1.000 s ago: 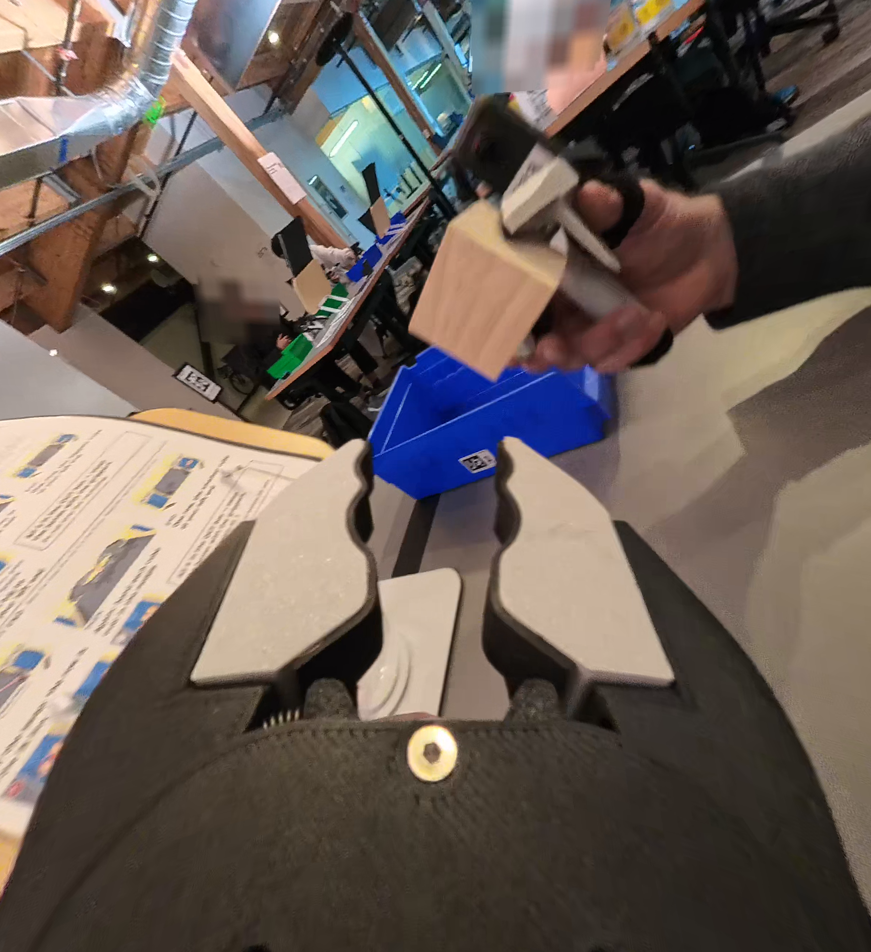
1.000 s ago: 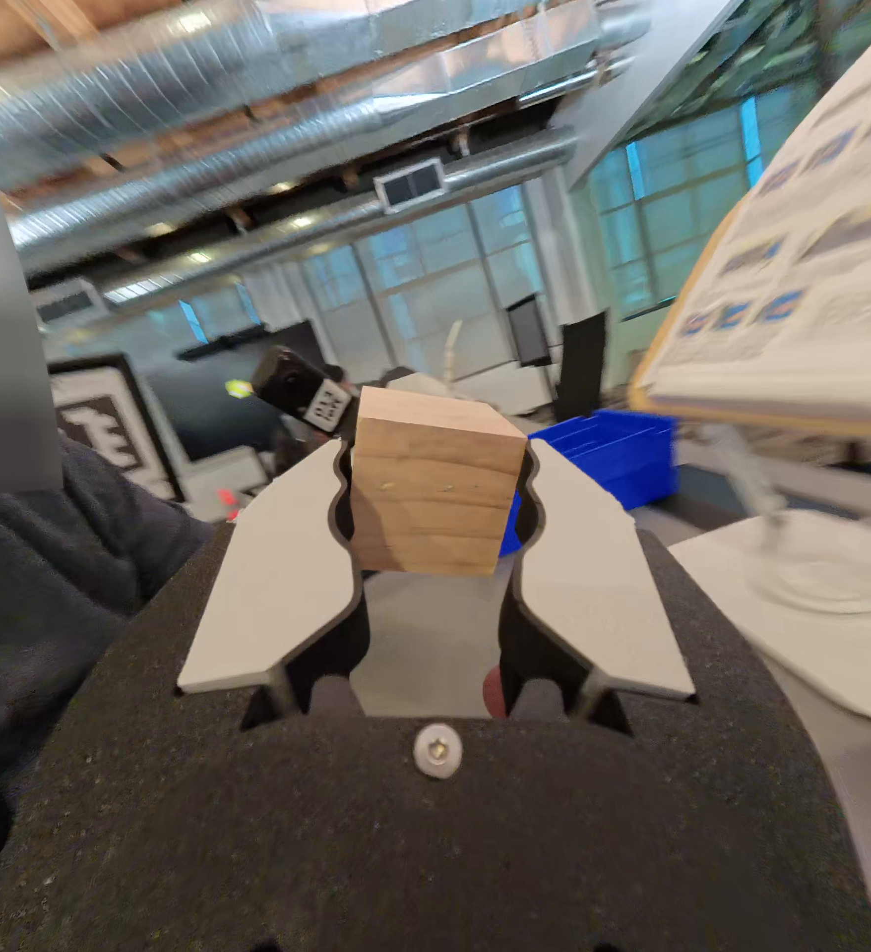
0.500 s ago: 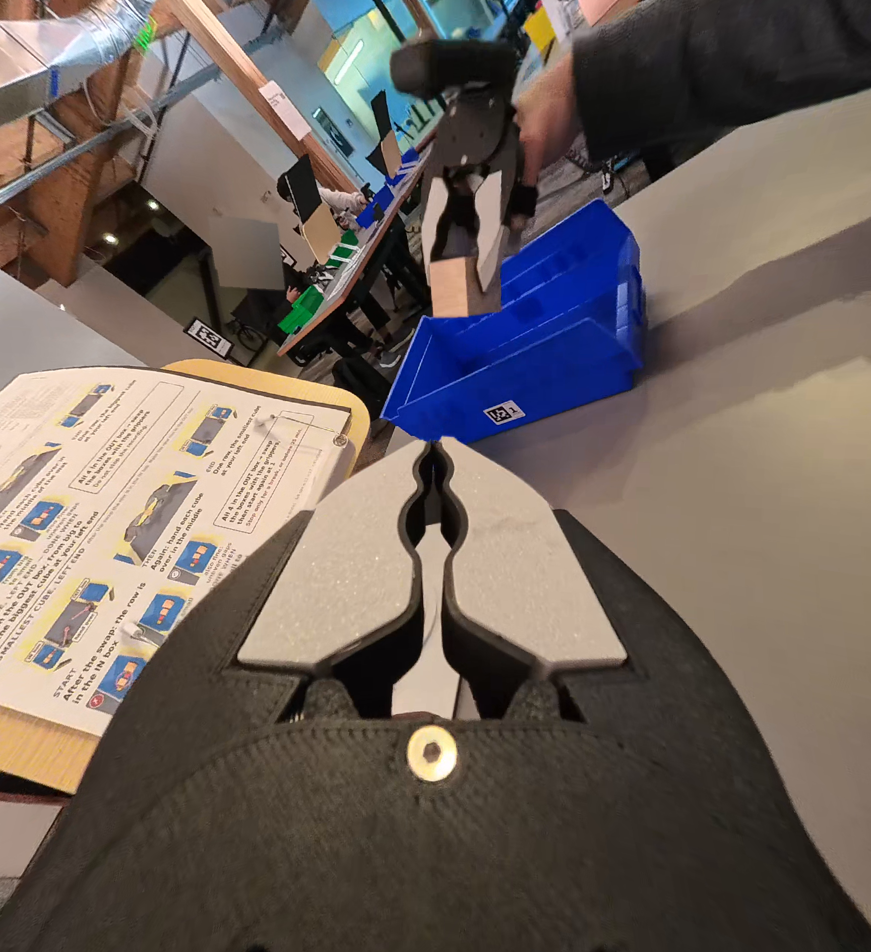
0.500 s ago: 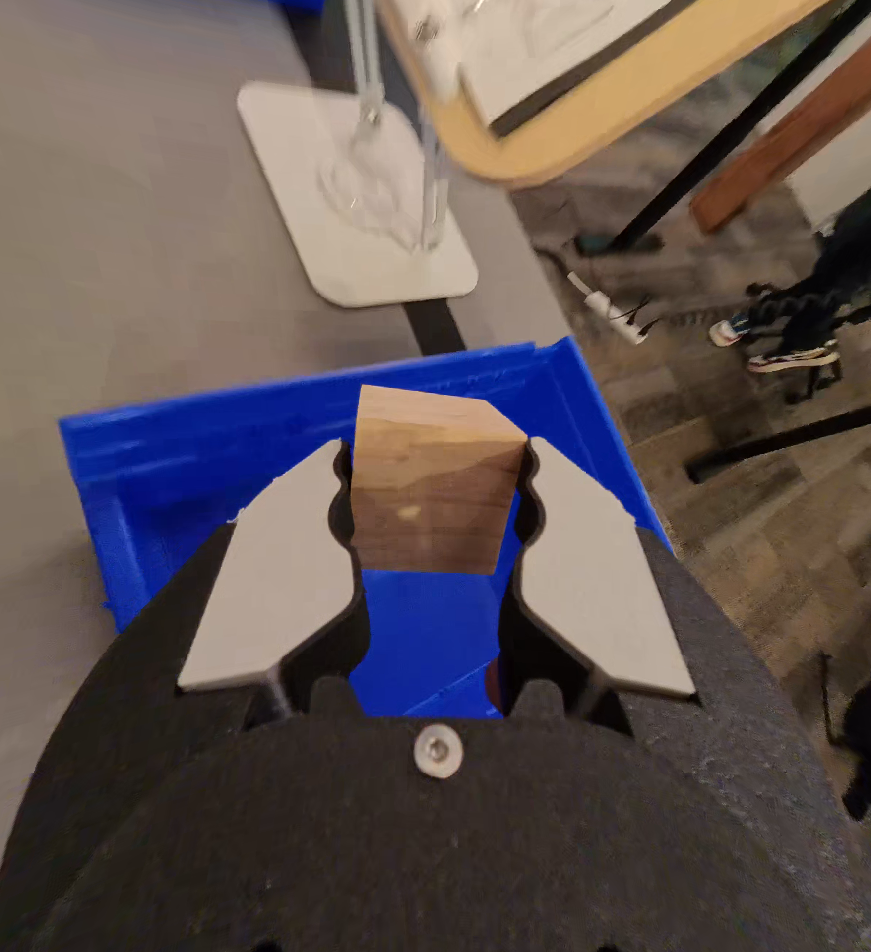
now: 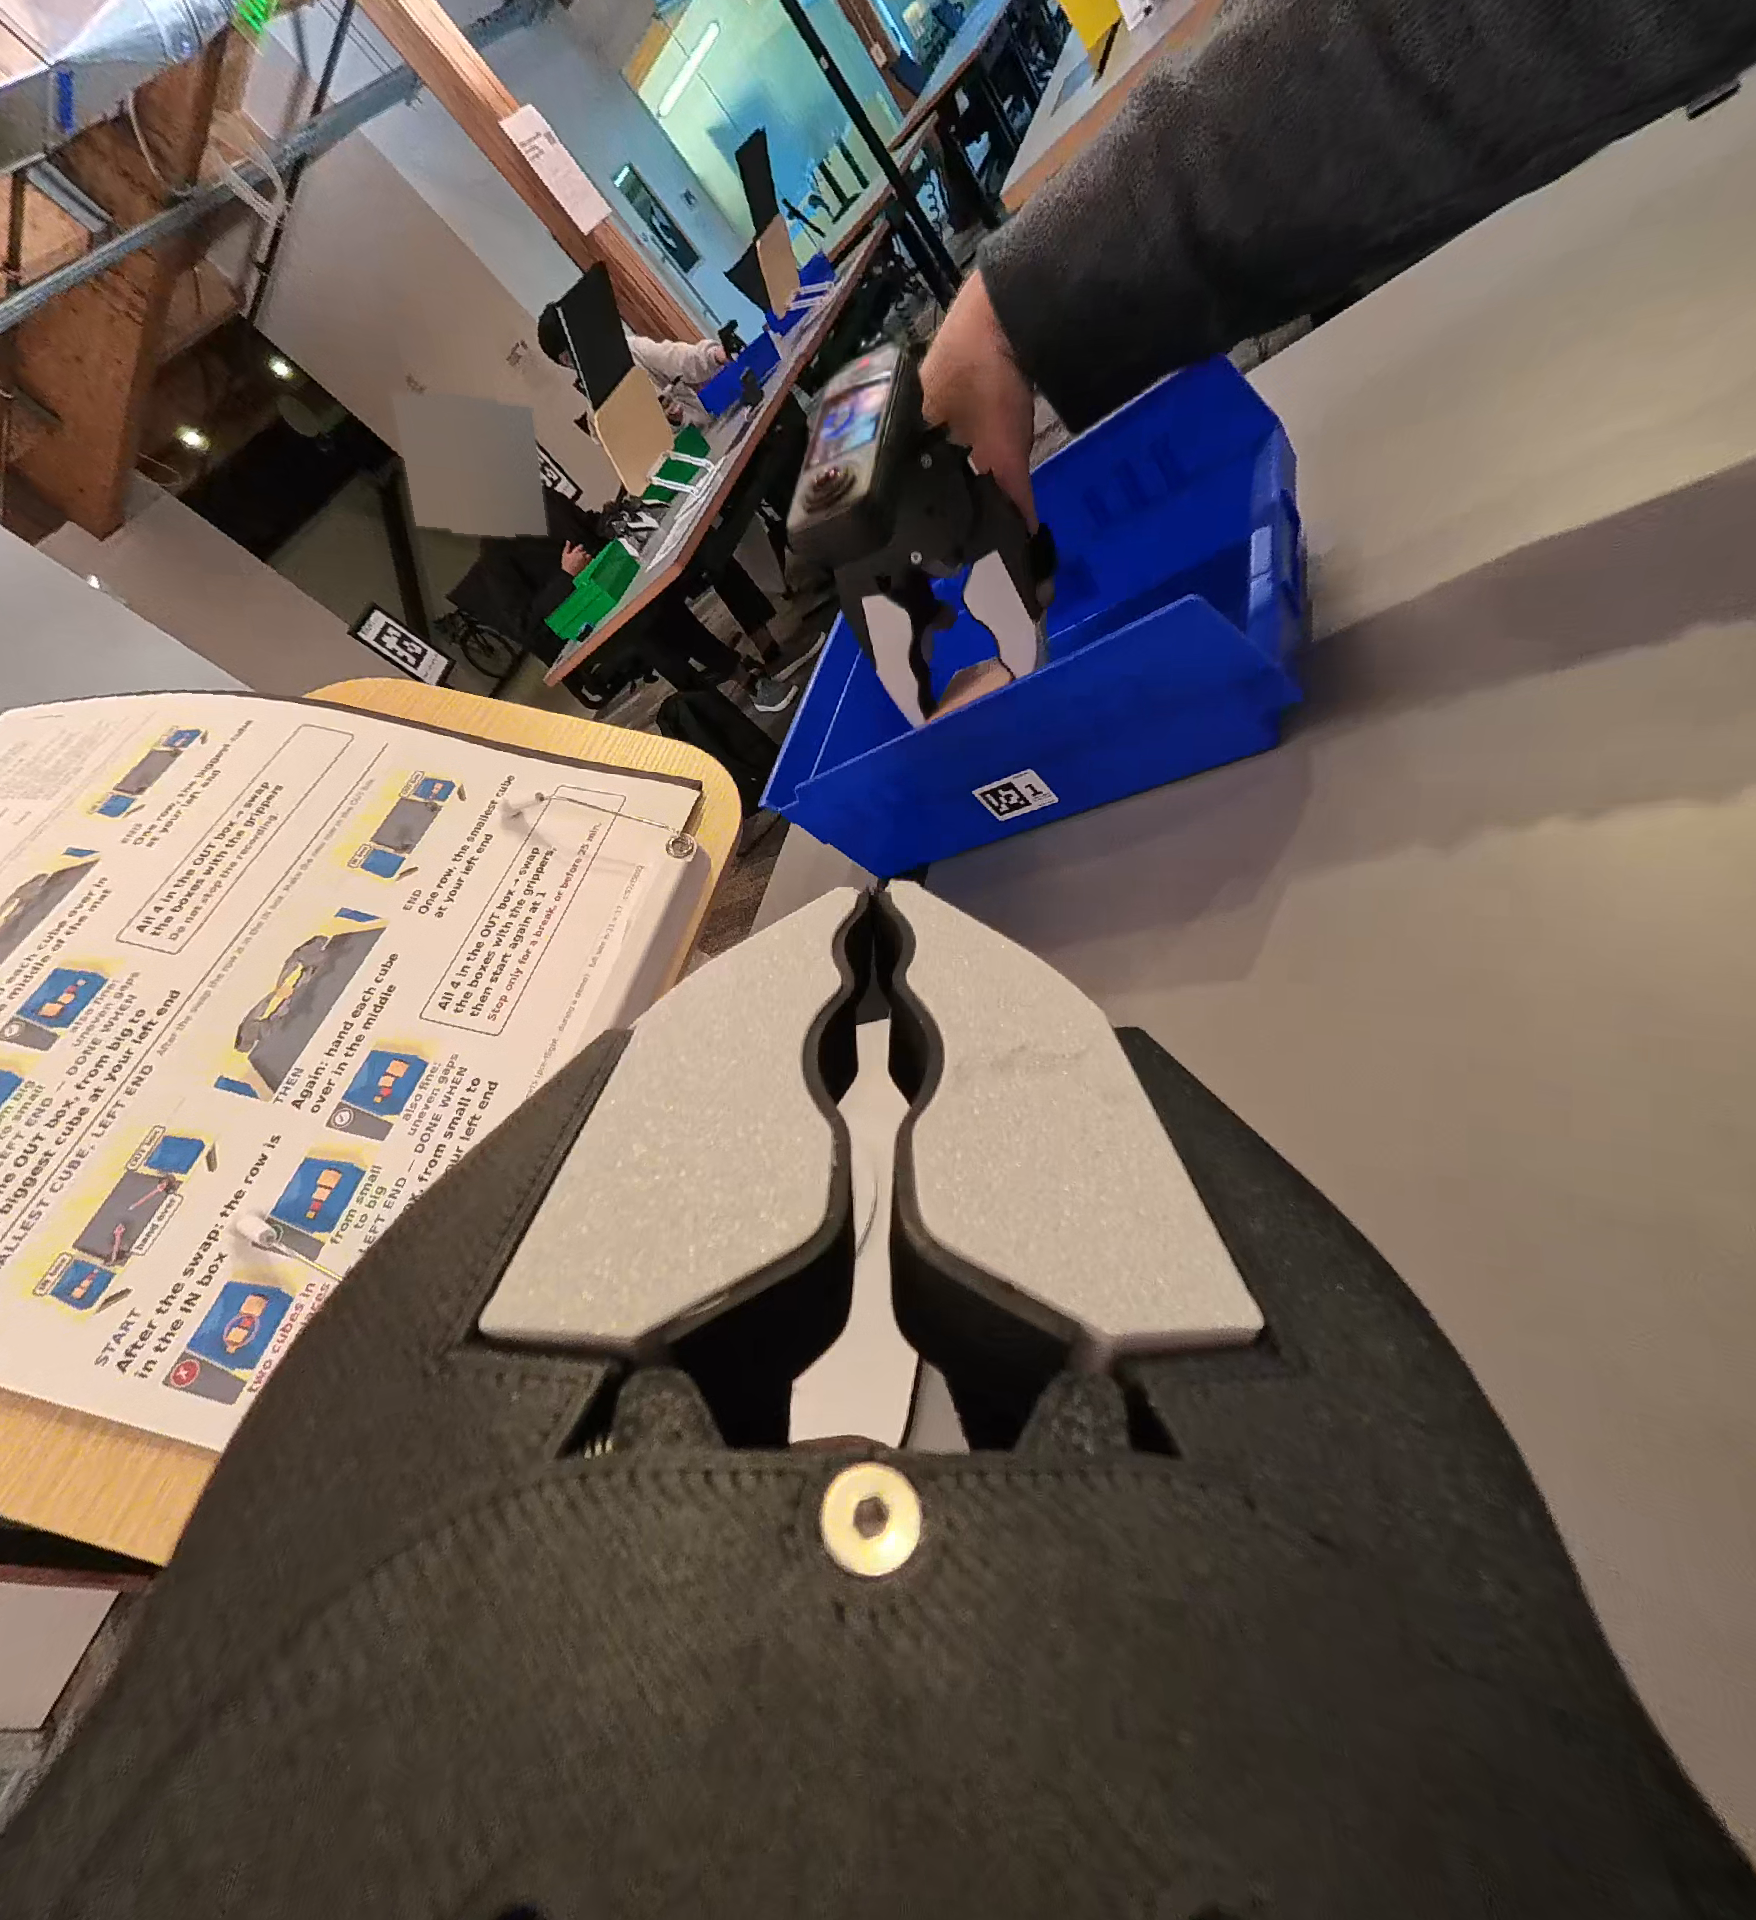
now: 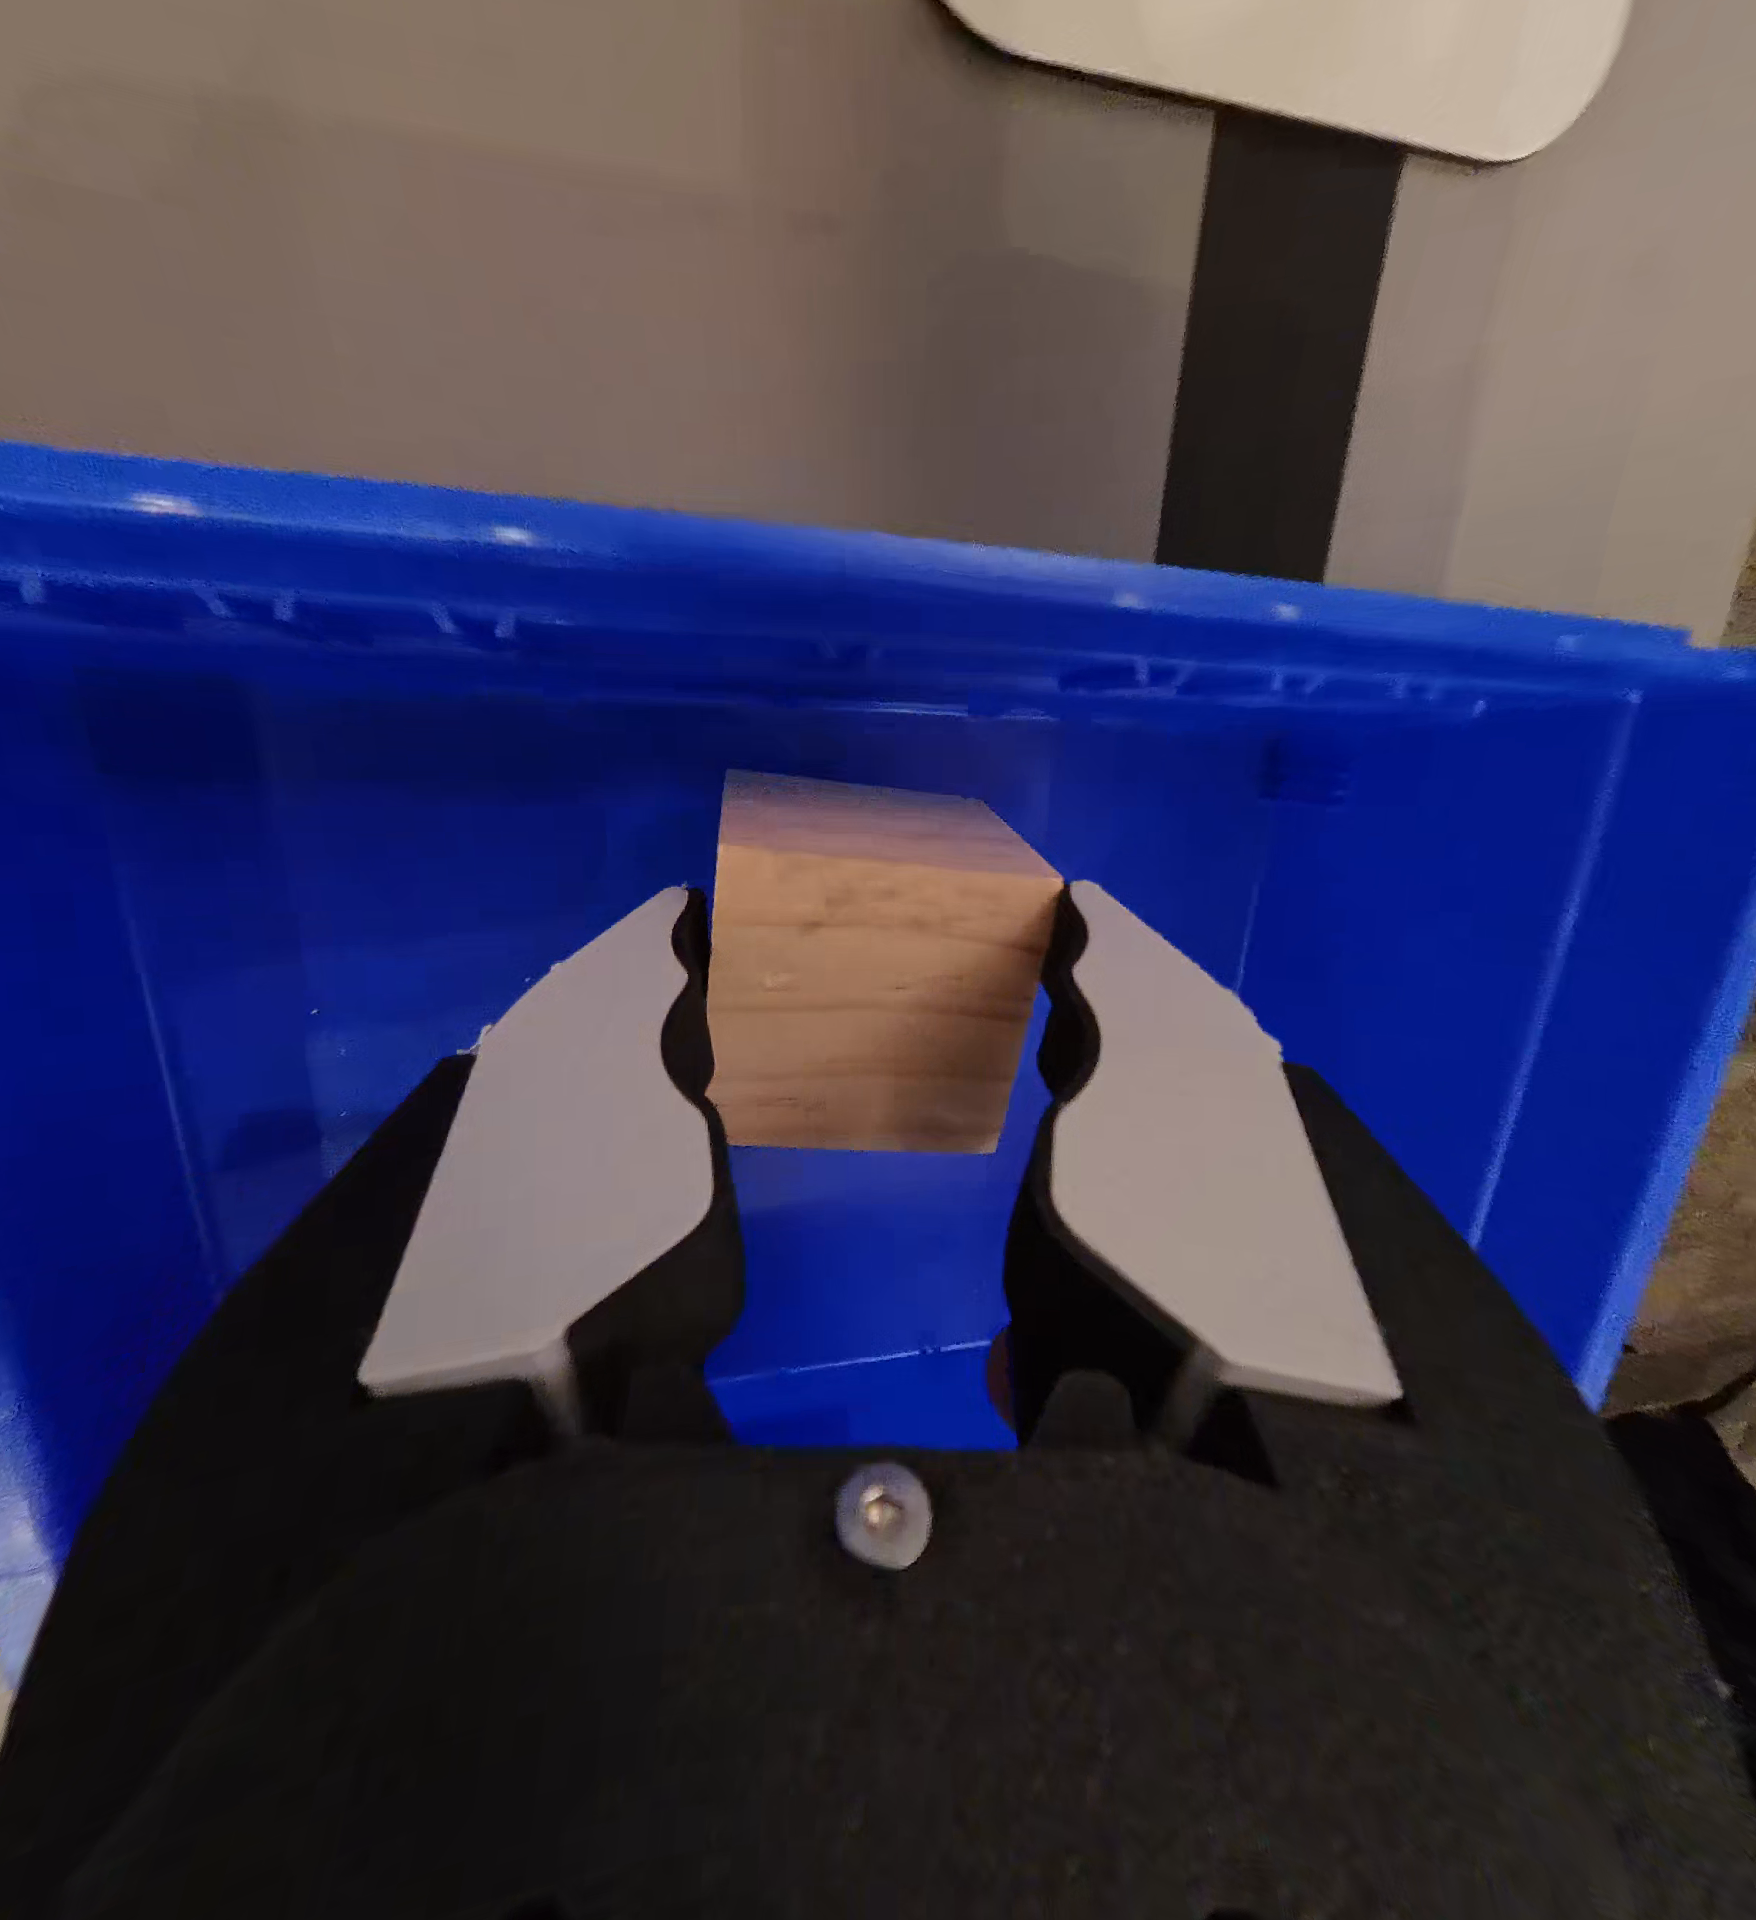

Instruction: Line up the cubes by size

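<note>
Matt grained wood cube [image 6: 869, 997]; glossy blue plastic bin [image 6: 1425, 935].

Both views are evenly lit by indoor light, with 2 small ceiling lamps [image 5: 235, 400] glowing in a dim recess and bright windows [image 5: 749, 135] far back. Soft, broad shadows fall across the grey table [image 5: 1476, 935]. Wide-angle distortion bends and tilts the edges. The right wrist view is dimmer and slightly motion-blurred; small glints mark the blue bin [image 6: 541, 540] rim.

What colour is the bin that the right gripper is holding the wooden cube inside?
Bright blue bin, clearest in the right wrist view.
</note>
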`<state>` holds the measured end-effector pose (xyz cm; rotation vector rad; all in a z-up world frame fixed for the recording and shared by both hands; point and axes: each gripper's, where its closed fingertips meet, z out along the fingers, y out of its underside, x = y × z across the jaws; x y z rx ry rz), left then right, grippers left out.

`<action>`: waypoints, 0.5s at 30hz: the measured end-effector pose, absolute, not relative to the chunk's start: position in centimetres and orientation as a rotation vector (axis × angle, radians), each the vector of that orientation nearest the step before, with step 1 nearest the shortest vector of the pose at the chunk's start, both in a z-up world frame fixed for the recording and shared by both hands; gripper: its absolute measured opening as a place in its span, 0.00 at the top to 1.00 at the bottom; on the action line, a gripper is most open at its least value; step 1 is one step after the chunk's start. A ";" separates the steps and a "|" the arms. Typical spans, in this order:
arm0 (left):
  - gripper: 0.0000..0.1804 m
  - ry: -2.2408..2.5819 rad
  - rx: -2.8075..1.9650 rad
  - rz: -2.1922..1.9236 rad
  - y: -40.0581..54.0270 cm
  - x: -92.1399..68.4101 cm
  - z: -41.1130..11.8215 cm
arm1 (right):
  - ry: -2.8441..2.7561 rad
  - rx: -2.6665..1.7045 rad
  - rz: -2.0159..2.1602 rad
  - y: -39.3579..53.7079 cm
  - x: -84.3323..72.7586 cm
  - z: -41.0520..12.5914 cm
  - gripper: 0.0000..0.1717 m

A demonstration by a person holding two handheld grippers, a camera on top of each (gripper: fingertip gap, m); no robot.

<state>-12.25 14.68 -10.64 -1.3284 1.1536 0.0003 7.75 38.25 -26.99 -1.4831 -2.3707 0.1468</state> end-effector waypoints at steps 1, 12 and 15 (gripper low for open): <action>1.00 1.155 -1.330 0.002 14.7 -12.3 -10.7 | -2.394 -1.472 0.144 38.2 7.5 -27.3 0.64; 1.00 1.152 -1.342 0.003 14.9 -12.7 -11.0 | -2.574 -1.403 0.075 38.1 7.0 -29.3 0.64; 1.00 1.155 -1.346 0.003 15.0 -12.6 -11.2 | -2.594 -1.397 0.090 38.1 7.0 -29.6 0.64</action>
